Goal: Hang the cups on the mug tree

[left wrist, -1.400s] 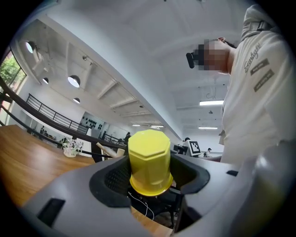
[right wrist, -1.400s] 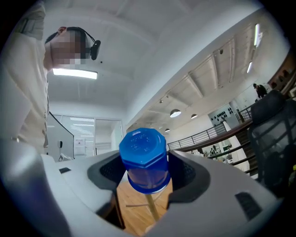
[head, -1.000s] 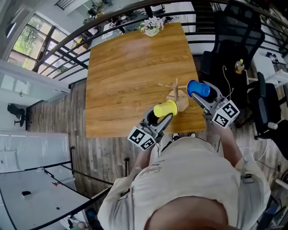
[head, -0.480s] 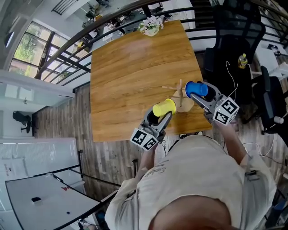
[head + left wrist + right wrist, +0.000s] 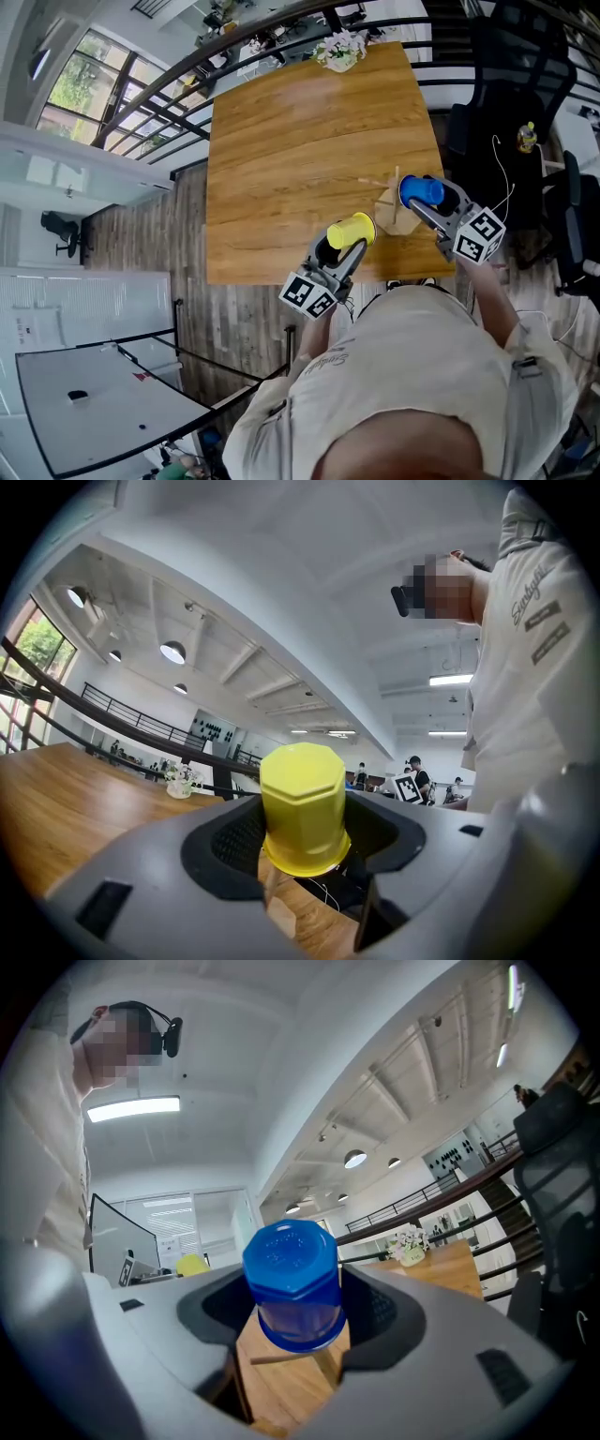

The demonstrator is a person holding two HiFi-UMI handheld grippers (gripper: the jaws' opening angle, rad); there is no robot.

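Low in the head view the wearer's pale shirt [image 5: 412,375] fills the bottom of the frame. Just above it, left of centre, my left gripper [image 5: 349,246] has its jaws closed on the yellow cup [image 5: 350,230], which hangs over the near edge of the table [image 5: 300,141]. In the left gripper view that cup sits clamped between the jaws, closed end up in the frame and rim down. To the right, my right gripper [image 5: 427,204] is clamped the same way on the blue cup [image 5: 421,190]. The right gripper view shows it gripped between the jaws, closed end up. The wooden mug tree [image 5: 392,214] stands near the table's lower right corner, between the two grippers and just beside the blue cup. One peg shows right under that cup's rim in the right gripper view, and I cannot tell whether they touch. At the table's far edge, top centre, stands a pot of flowers [image 5: 341,47], and a black chair [image 5: 497,84] sits at upper right
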